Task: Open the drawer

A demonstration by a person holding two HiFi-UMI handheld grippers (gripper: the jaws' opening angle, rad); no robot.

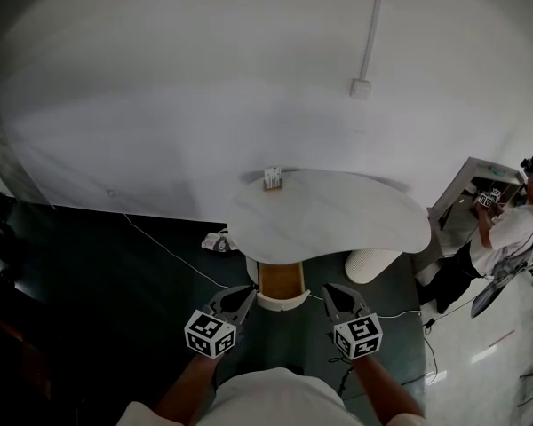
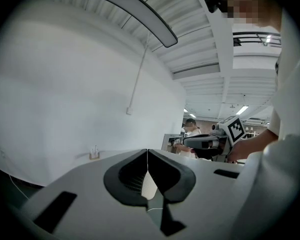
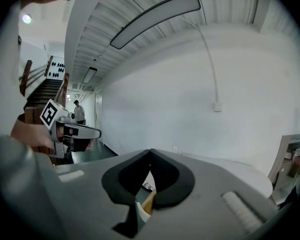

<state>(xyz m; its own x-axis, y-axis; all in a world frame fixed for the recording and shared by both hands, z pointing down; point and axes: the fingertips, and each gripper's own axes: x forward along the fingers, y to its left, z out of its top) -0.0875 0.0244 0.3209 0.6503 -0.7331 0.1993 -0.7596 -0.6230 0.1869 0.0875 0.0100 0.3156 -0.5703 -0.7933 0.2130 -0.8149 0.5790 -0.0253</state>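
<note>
A white kidney-shaped table stands against the wall. Under its near edge is the drawer, a rounded white unit with a wood-coloured face. Both grippers hover in front of it and touch nothing. My left gripper is just left of the drawer, its jaws shut with nothing between them. My right gripper is just right of the drawer, also shut and empty. Each gripper view shows the other gripper off to the side: the right gripper and the left gripper. The tabletop fills the lower part of both gripper views.
A small holder sits at the table's far edge. A white ribbed cylinder stands under the table's right side. A thin cable and a small bundle lie on the dark floor. A person works at a stand on the right.
</note>
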